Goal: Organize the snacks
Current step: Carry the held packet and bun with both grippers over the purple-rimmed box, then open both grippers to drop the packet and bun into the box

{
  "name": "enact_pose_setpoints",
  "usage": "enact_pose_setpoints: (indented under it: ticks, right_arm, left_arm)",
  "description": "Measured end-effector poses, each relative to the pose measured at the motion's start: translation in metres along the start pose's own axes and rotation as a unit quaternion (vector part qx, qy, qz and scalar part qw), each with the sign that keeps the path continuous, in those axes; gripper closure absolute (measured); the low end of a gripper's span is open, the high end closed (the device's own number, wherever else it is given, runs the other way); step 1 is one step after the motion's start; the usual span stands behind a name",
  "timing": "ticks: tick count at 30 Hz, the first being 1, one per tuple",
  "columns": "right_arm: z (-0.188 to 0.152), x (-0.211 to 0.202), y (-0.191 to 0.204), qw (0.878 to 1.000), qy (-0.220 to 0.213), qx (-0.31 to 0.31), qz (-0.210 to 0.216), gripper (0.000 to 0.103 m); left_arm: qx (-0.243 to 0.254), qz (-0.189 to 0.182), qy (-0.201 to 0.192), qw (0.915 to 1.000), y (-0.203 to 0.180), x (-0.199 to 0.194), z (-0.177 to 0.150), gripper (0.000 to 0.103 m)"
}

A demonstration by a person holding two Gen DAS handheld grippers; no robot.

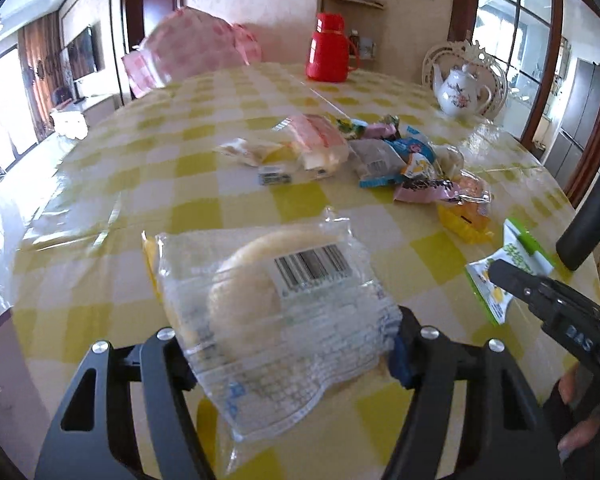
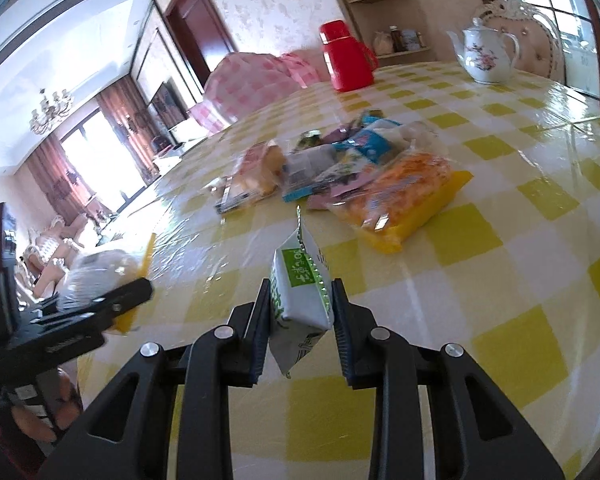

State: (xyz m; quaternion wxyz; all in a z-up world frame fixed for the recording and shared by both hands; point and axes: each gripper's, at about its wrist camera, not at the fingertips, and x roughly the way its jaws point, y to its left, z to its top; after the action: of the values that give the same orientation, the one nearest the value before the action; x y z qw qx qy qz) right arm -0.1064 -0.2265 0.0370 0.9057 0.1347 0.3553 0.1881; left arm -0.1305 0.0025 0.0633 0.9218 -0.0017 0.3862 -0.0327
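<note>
My left gripper (image 1: 292, 344) is shut on a clear-wrapped round pastry (image 1: 268, 304) with a barcode label, held above the table. My right gripper (image 2: 302, 312) is shut on a small green and white snack packet (image 2: 300, 292), also held above the table. That packet shows in the left wrist view (image 1: 500, 276) at the right, and the left gripper with the pastry (image 2: 96, 276) shows at the left of the right wrist view. A pile of mixed snack packets (image 1: 380, 152) lies mid-table, with an orange-yellow bag (image 2: 404, 200) nearest.
The round table has a yellow-checked cloth (image 1: 180, 184). A red thermos (image 1: 328, 48) and a white floral teapot (image 1: 460, 88) stand at the far side. A pink-checked covered chair (image 1: 188, 48) is behind the table, and an ornate white chair (image 2: 532, 36) behind the teapot.
</note>
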Motion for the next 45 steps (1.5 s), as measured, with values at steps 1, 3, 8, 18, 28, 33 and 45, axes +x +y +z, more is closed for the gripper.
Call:
enact_pose_setpoints:
  ticks: [1, 3, 8, 18, 28, 33, 45]
  right_arm:
    - [-0.001, 0.001, 0.005, 1.000, 0.002, -0.003, 0.004, 0.074]
    - [-0.004, 0.004, 0.016, 1.000, 0.008, -0.009, 0.013, 0.074]
    - [-0.014, 0.017, 0.055, 0.998, 0.036, -0.034, 0.045, 0.074]
    - [-0.045, 0.044, 0.165, 0.981, 0.090, -0.137, 0.101, 0.074]
    - [-0.087, 0.062, 0.281, 0.945, 0.138, -0.252, 0.157, 0.073]
    - [-0.117, 0.062, 0.335, 0.919, 0.154, -0.313, 0.182, 0.073]
    - [-0.144, 0.068, 0.373, 0.895, 0.172, -0.329, 0.247, 0.036]
  left_arm:
    - [0.000, 0.003, -0.003, 1.0000, 0.005, -0.005, -0.001, 0.035]
    - [0.001, 0.013, -0.011, 0.9999, 0.019, -0.019, -0.008, 0.035]
    - [-0.003, 0.040, -0.018, 0.9990, 0.054, -0.042, -0.025, 0.034]
    - [-0.026, 0.104, -0.014, 0.9942, 0.137, -0.075, -0.060, 0.034]
    - [-0.078, 0.173, 0.010, 0.9817, 0.222, -0.088, -0.094, 0.034]
    - [-0.099, 0.204, 0.018, 0.9738, 0.251, -0.092, -0.102, 0.033]
    - [-0.173, 0.270, 0.026, 0.9467, 0.315, -0.116, -0.114, 0.011]
